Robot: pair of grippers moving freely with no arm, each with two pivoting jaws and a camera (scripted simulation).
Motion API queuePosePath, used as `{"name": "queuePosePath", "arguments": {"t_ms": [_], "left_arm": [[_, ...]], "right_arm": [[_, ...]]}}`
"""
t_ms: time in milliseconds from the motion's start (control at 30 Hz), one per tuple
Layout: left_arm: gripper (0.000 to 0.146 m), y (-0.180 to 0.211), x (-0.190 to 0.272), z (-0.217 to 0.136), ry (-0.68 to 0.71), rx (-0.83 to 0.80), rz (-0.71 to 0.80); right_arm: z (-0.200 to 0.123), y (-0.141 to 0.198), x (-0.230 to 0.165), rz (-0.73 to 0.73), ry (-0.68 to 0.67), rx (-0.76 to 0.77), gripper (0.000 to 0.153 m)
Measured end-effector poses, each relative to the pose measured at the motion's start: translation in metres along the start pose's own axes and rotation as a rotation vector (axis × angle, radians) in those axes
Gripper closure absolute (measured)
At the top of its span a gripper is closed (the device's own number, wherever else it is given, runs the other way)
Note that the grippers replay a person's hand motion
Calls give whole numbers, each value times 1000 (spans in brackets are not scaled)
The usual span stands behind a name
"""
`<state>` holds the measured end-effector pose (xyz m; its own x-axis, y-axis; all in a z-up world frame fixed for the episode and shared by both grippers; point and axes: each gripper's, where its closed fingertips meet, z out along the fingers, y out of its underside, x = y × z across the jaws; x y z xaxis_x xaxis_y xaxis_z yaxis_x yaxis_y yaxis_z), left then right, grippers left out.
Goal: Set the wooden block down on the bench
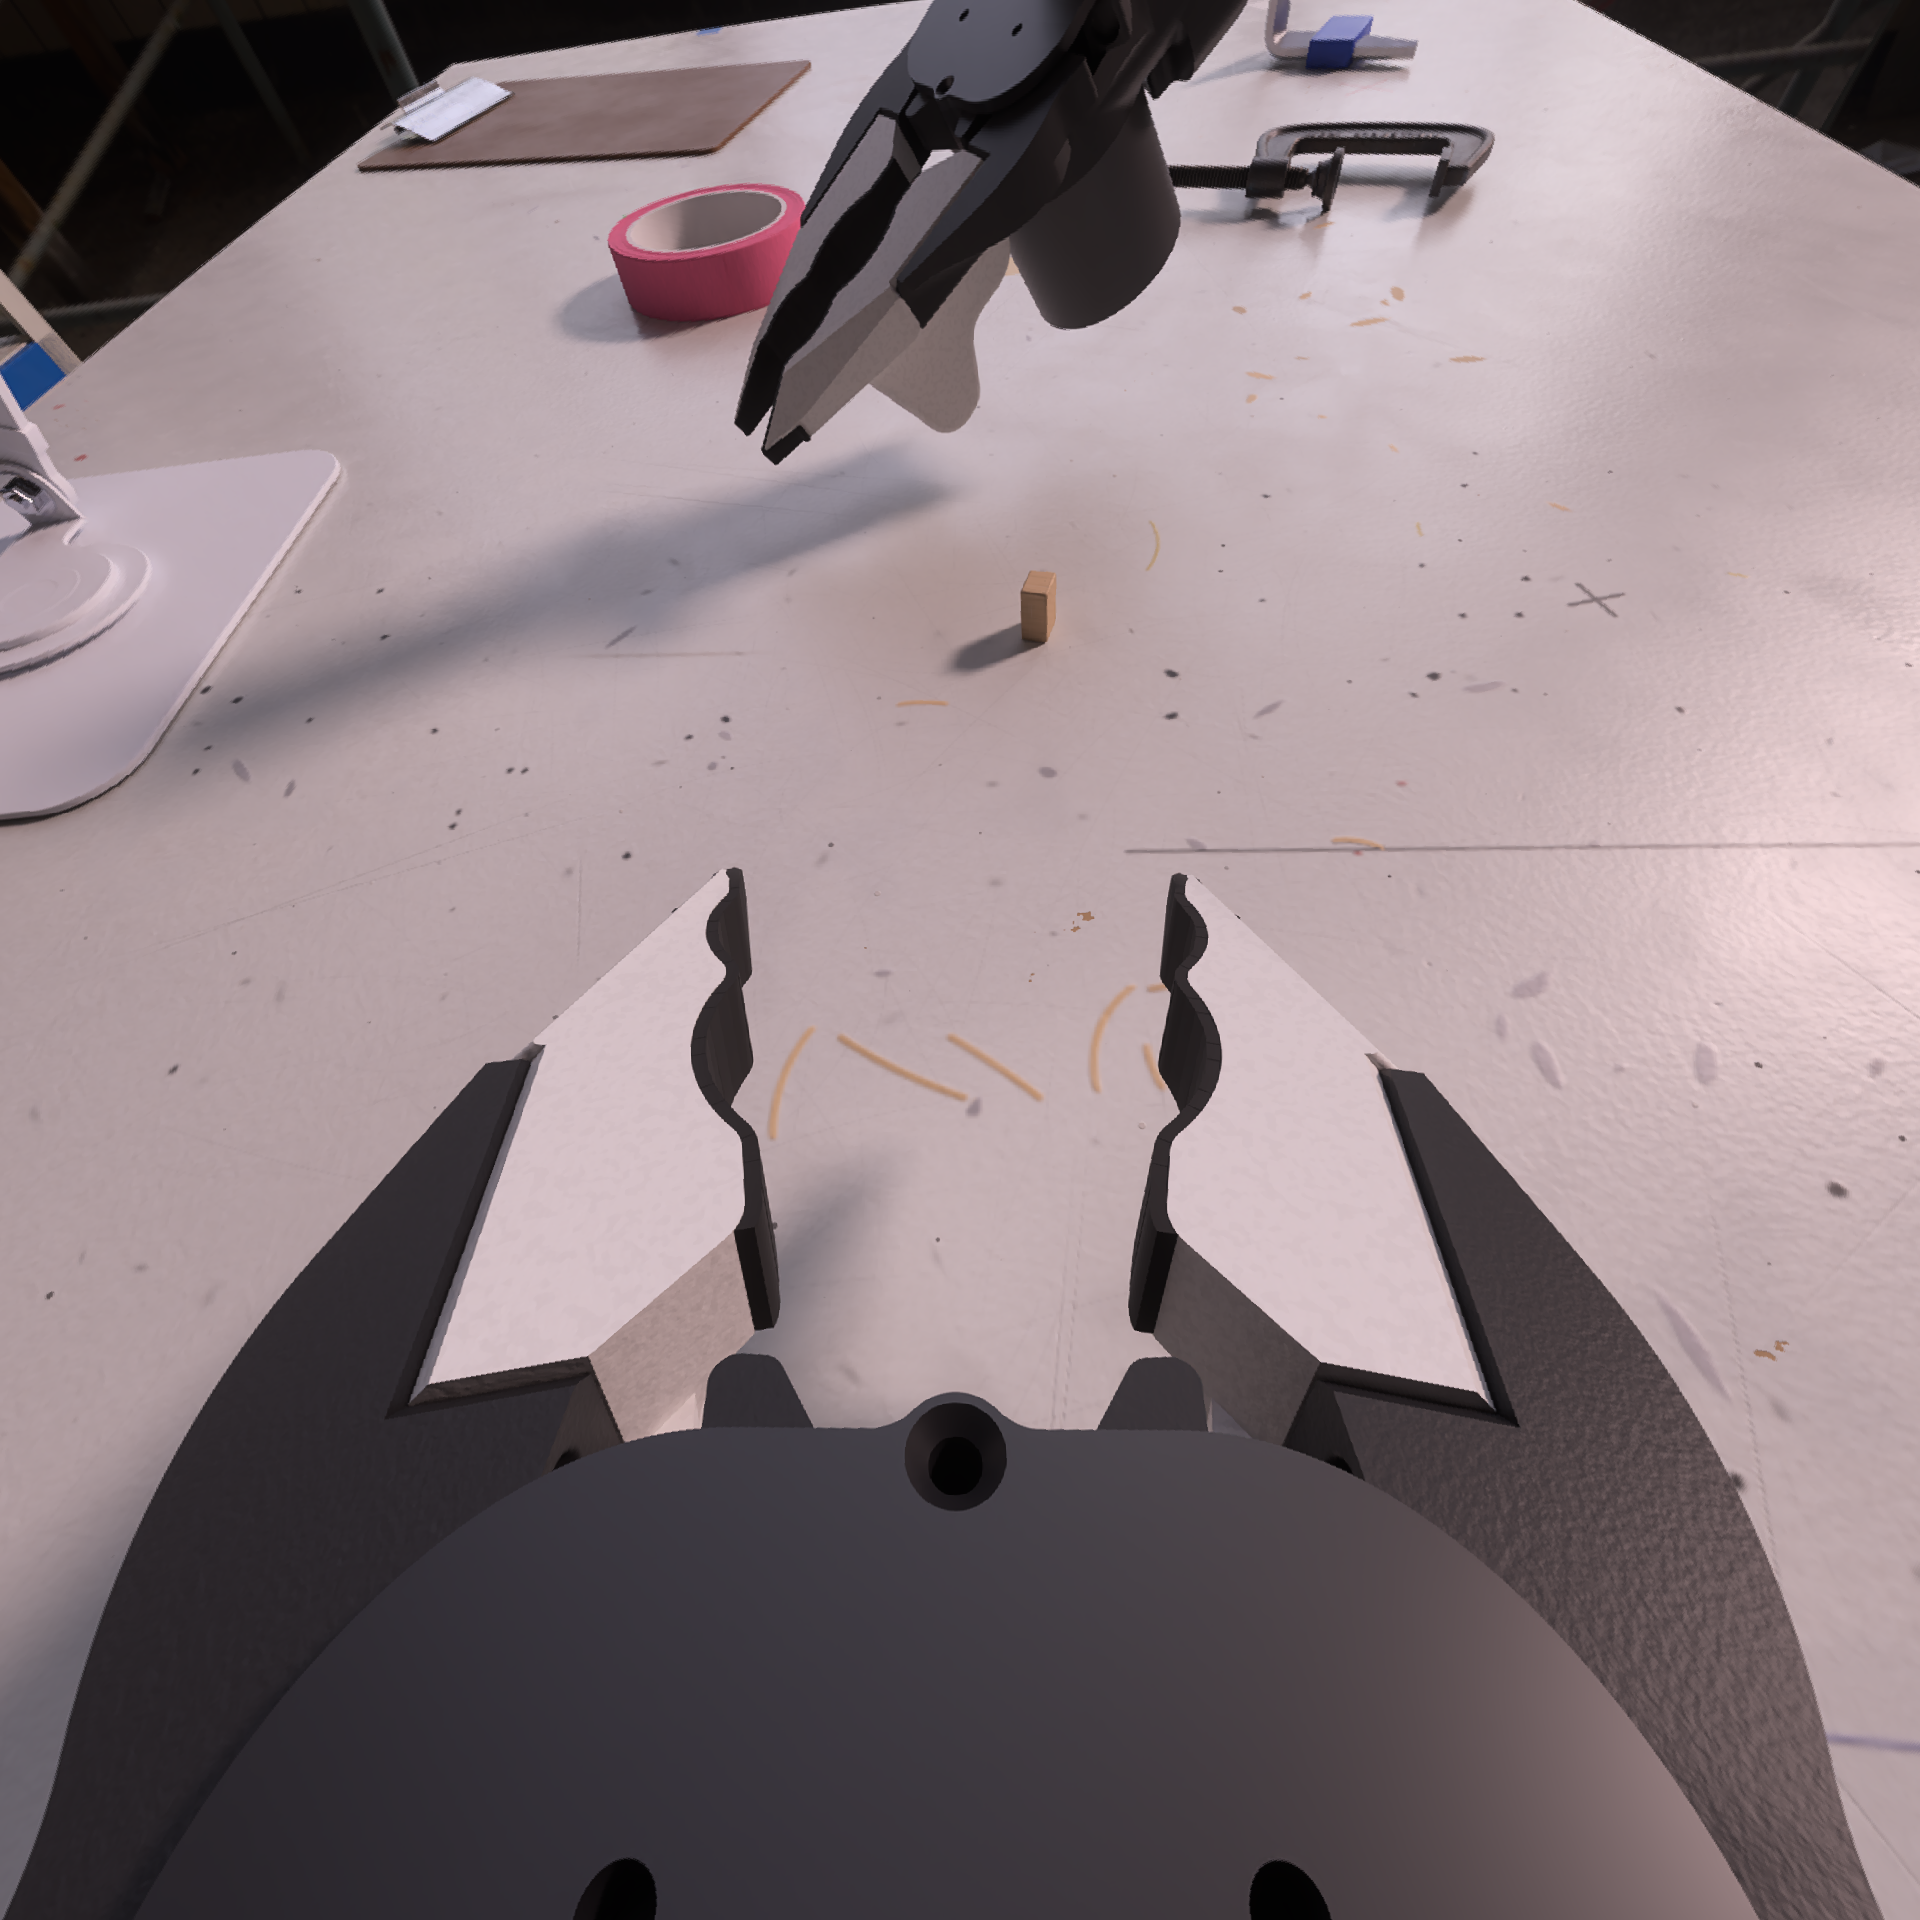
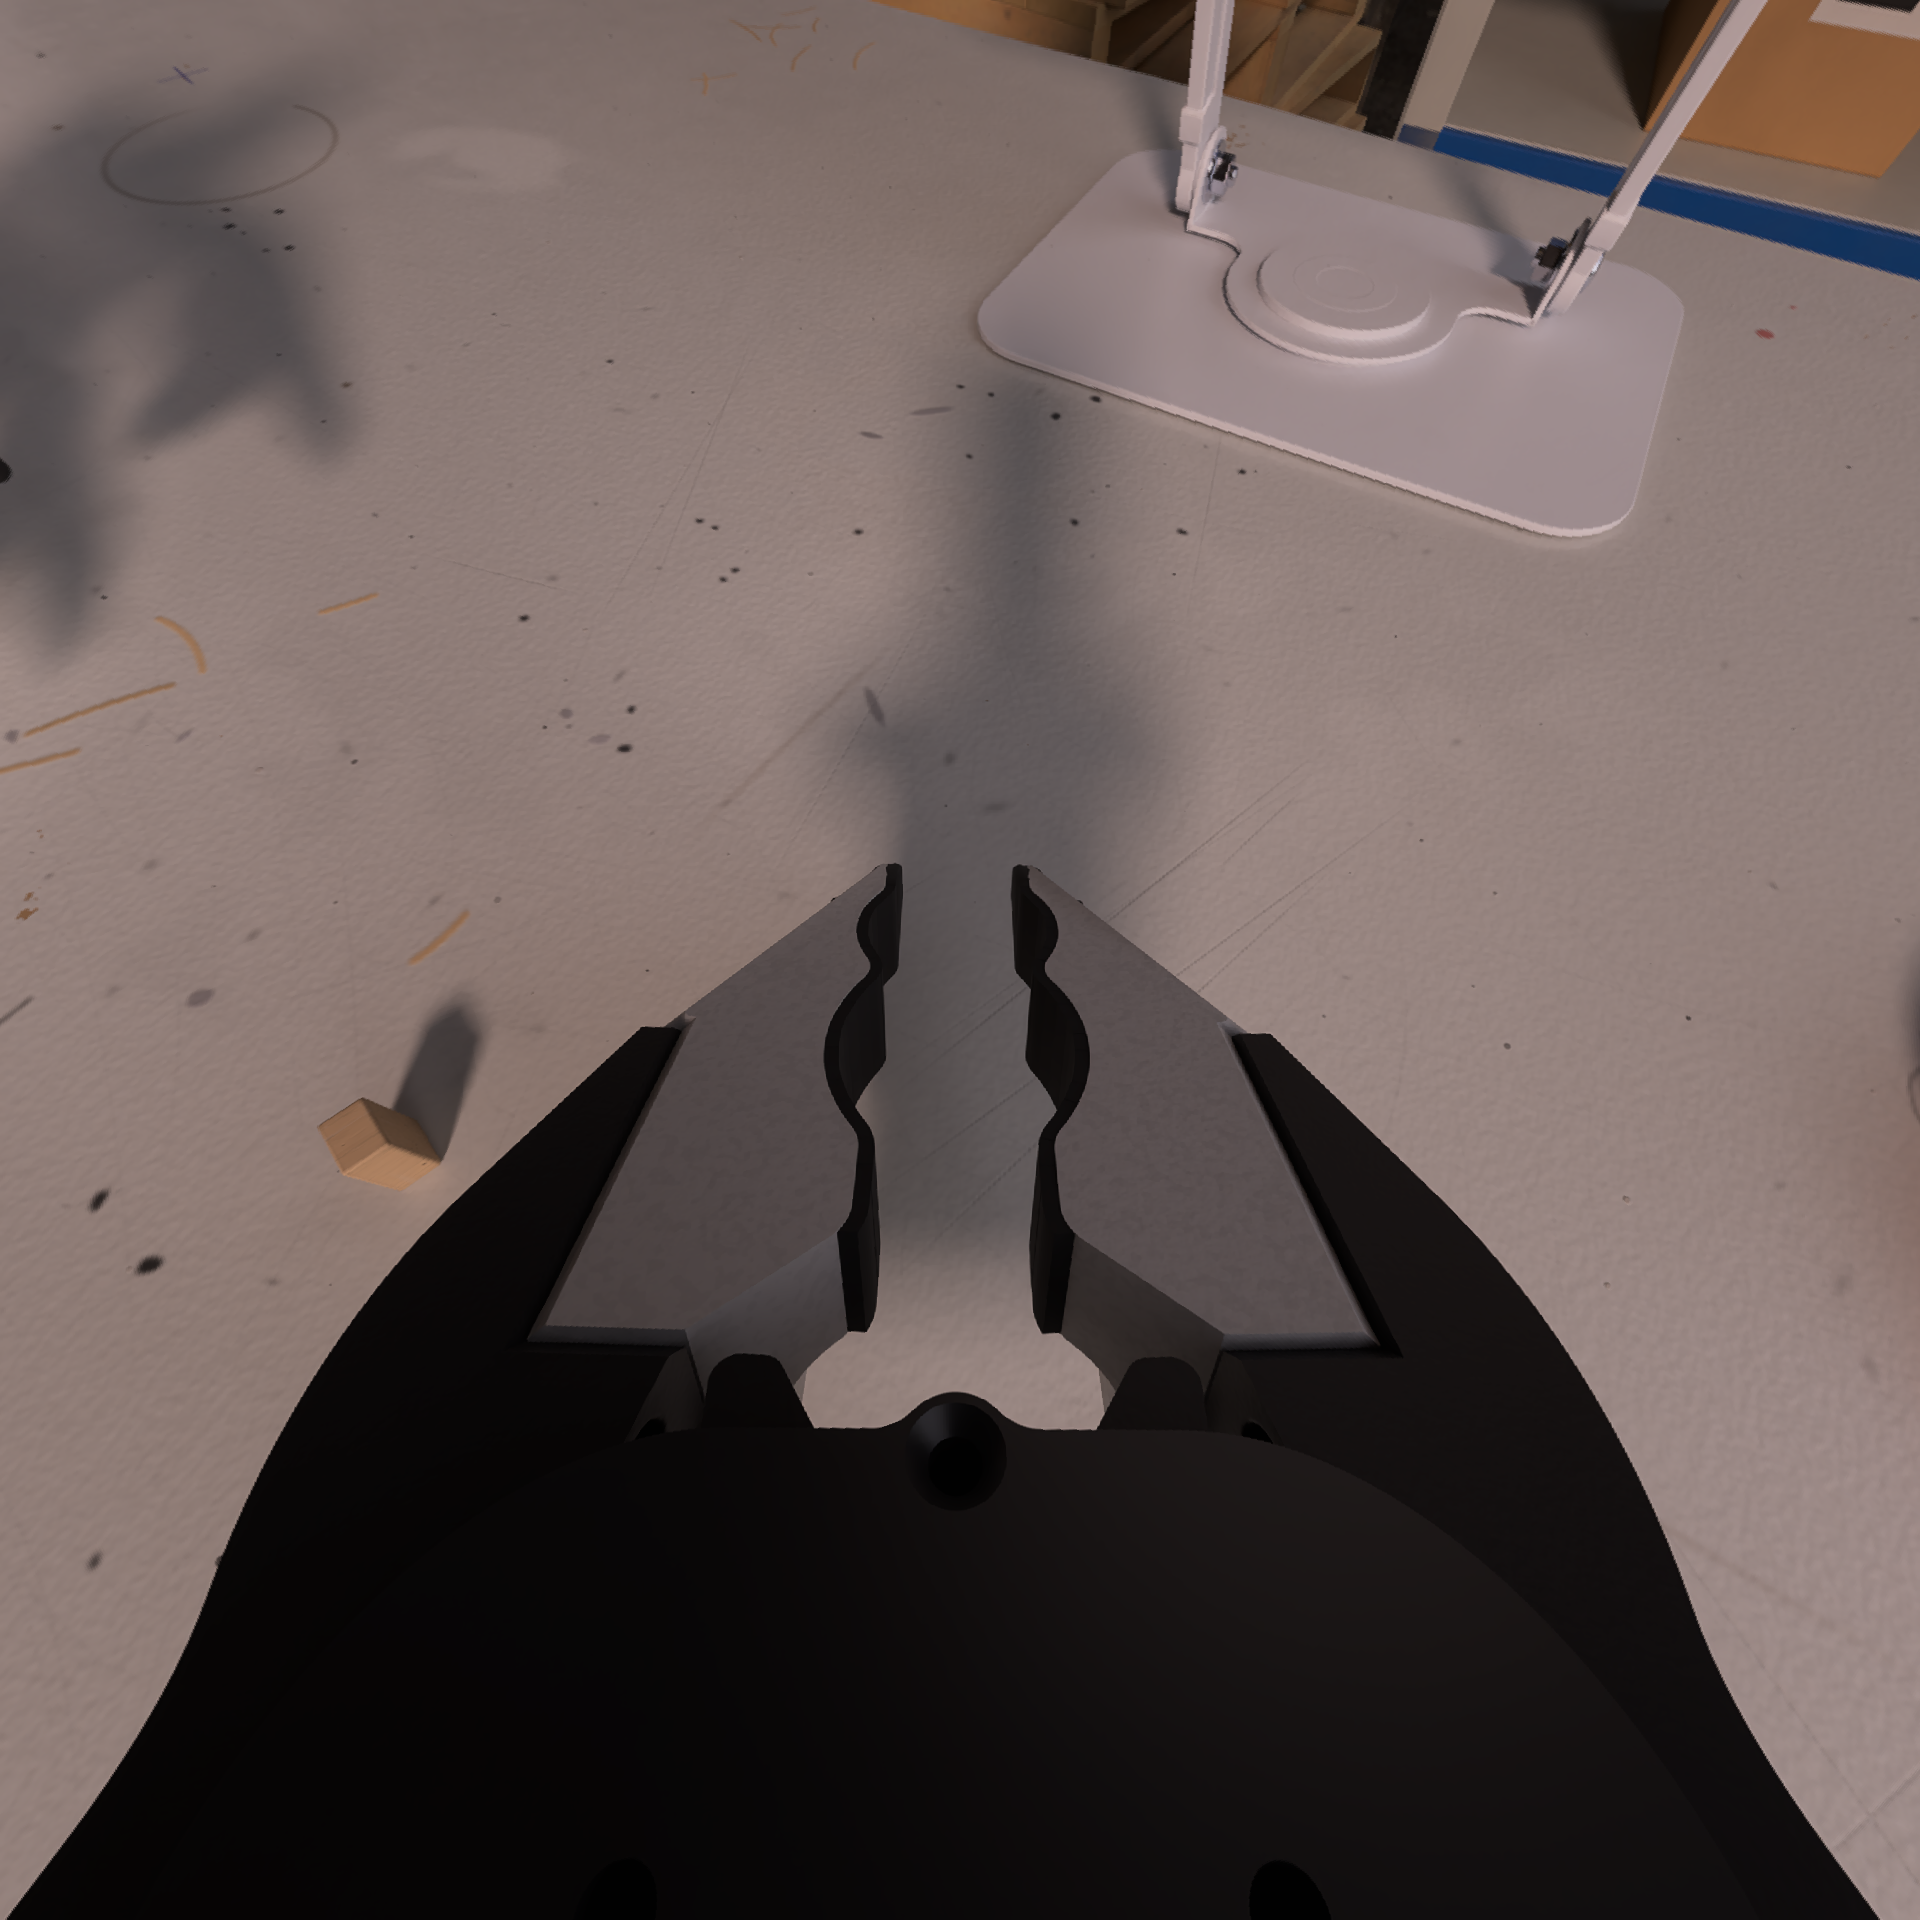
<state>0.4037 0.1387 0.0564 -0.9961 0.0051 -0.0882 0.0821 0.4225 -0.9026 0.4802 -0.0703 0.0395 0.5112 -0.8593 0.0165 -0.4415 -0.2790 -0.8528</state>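
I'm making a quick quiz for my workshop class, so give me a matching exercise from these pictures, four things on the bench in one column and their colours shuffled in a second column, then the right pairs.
Things:
1. roll of tape
2. wooden block
3. clamp
4. lamp base

Colours:
A. black
B. white
C. pink
D. light tan

Pairs: 1-C, 2-D, 3-A, 4-B

Pink tape roll (image 1: pixel 704 249), C-clamp (image 1: pixel 1361 164), perhaps clipboard (image 1: pixel 592 112)
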Motion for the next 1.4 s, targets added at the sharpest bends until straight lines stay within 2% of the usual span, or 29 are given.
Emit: {"name": "queuePosePath", "arguments": {"t_ms": [267, 433, 567, 700, 833, 933, 1033, 1133, 1233, 1300, 1400], "left_arm": [[66, 0, 1, 0, -2, 1, 10], [66, 0, 1, 0, -3, 1, 16], [66, 0, 2, 1, -6, -2, 21], [65, 1, 3, 2, -2, -7, 32], [64, -1, 9, 0, 9, 6, 79], [54, -4, 17, -2, 20, 28, 99], [42, -10, 30, -8, 68, 80, 39], [41, -11, 33, -19, 53, 109, -80], [43, -6, 33, -44, 26, 106, -73], [48, -7, 36, -73, 65, 130, -16], [96, -9, 15, -126, -34, 165, 32]], "right_arm": [[-4, -2, 16, 39, 69, 26, 134], [-23, -15, 36, 109, 159, 130, 134], [-49, -33, 52, 166, 228, 287, 123], [-63, -47, 52, 230, 175, 402, 110], [-66, -53, 45, 245, 107, 444, 101], [-67, -59, 38, 234, 57, 481, 96], [-69, -62, 36, 212, 45, 520, 87], [-71, -63, 36, 198, 53, 550, 80], [-71, -61, 38, 194, 57, 562, 80], [-68, -57, 39, 189, 82, 543, 80], [-59, -52, 38, 146, 103, 492, 81]]}}
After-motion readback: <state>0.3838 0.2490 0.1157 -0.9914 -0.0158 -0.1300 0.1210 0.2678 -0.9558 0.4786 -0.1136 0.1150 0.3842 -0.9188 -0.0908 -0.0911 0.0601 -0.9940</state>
